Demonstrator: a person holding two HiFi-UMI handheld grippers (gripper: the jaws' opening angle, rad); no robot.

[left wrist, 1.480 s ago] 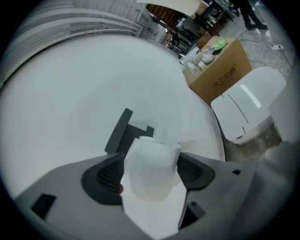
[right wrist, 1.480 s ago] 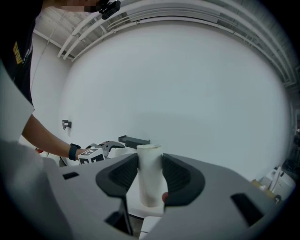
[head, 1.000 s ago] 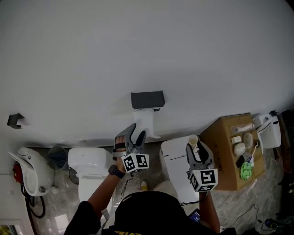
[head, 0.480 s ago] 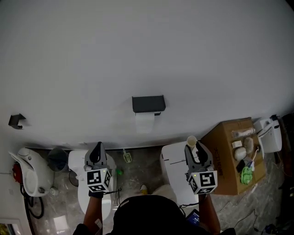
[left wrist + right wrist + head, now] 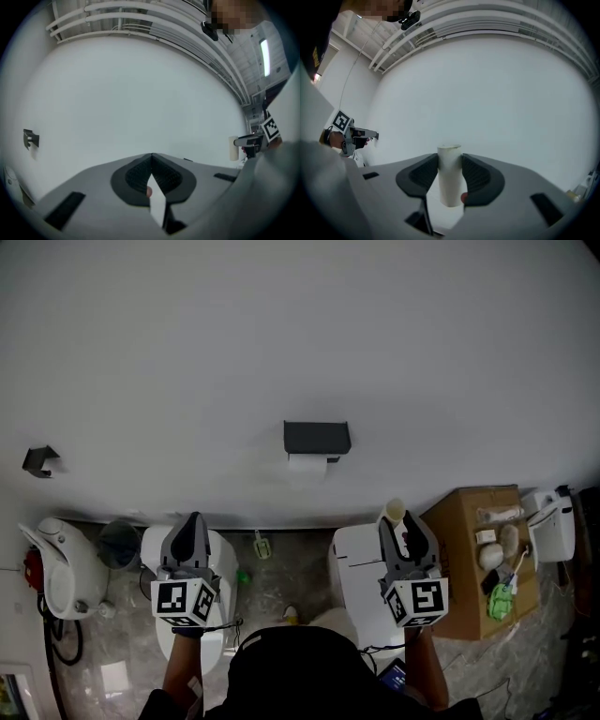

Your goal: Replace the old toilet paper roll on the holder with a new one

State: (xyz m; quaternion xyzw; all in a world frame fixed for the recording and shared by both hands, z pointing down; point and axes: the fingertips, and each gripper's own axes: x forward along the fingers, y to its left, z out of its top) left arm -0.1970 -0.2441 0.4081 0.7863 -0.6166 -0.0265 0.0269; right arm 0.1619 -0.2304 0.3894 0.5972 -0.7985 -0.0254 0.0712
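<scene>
L gripper (image 5: pixel 151 155): my jaws pressed together, tips meeting. R gripper (image 5: pixel 450 158): jaws part-spread, pinching bare cardboard tube (image 5: pixel 450 180) upright btwn pads. Head view: tube sits center-right of frame. White paper roll (image 5: pixel 307 464) hangs under black holder (image 5: pixel 317 436) on wall, frame center.

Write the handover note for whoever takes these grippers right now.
Left gripper: shut, empty, held away from the wall.
Right gripper: shut on the cardboard tube, which stands upright.
Holder: on the wall, with a white toilet paper roll hanging under it.
Done: the new roll appears fitted and the old tube is off.
Left: probably put the tube away and check that the roll sits properly.
</scene>
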